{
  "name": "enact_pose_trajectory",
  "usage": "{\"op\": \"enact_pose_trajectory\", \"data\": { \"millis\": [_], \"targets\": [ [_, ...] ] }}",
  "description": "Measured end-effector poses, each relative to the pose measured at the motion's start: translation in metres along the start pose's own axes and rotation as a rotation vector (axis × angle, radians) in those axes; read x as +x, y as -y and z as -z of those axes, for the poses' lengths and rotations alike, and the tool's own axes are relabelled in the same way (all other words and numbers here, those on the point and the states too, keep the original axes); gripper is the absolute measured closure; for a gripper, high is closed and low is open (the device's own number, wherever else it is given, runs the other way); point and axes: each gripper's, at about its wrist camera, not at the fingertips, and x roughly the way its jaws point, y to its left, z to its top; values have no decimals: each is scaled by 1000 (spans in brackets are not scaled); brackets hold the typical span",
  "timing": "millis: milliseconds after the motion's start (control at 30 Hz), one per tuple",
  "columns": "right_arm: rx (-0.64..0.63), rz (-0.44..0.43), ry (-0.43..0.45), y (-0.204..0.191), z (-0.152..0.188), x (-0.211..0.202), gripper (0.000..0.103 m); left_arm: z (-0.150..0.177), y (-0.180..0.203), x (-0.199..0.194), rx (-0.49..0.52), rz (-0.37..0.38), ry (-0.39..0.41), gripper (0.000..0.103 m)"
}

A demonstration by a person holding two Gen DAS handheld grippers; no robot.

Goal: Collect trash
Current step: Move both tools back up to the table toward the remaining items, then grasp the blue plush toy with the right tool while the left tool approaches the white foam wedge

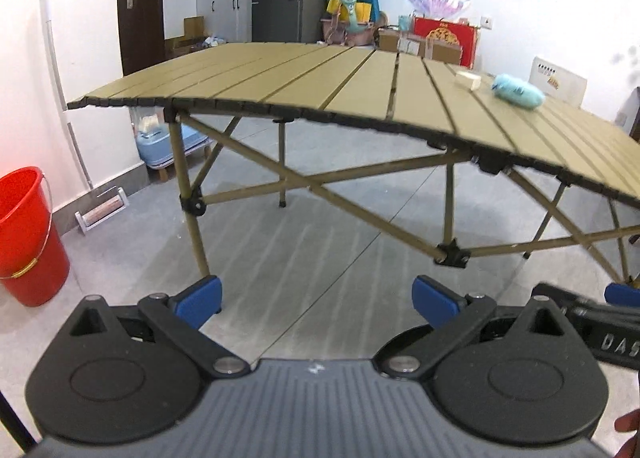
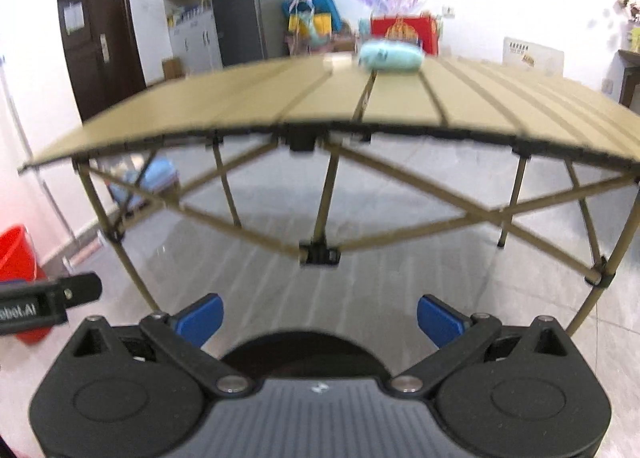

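Note:
A light blue crumpled wad [image 1: 519, 91] and a small cream block [image 1: 469, 79] lie on the far right of the tan slatted folding table [image 1: 280, 82]. In the right wrist view the blue wad [image 2: 391, 55] and the cream block [image 2: 338, 60] sit at the table's far side, blurred. A red bucket [image 1: 26, 234] stands on the floor at the left; its edge shows in the right wrist view [image 2: 16, 254]. My left gripper [image 1: 316, 302] is open and empty, below table height in front of the table. My right gripper [image 2: 320, 320] is open and empty, also low before the table.
The table's crossed legs [image 1: 316, 186] stand ahead over grey floor tiles. A mop [image 1: 68, 110] leans on the left wall beside a blue bin [image 1: 160, 146]. Boxes and bags [image 1: 420, 38] line the back wall. A dark round object [image 2: 304, 354] lies below my right gripper.

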Motion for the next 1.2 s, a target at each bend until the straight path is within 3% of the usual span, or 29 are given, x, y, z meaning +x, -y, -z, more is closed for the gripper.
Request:
{"op": "enact_pose_trajectory", "data": {
  "millis": [233, 467, 867, 1200],
  "targets": [
    [30, -34, 164, 15, -30, -35, 0, -35, 14, -15, 15, 34, 81, 0],
    [28, 9, 273, 39, -72, -49, 0, -79, 36, -12, 34, 50, 126, 0],
    [104, 58, 335, 96, -135, -17, 0, -162, 98, 31, 100, 93, 160, 0],
    [76, 23, 345, 109, -218, 31, 0, -216, 111, 74, 81, 90, 167, 0]
  ]
}}
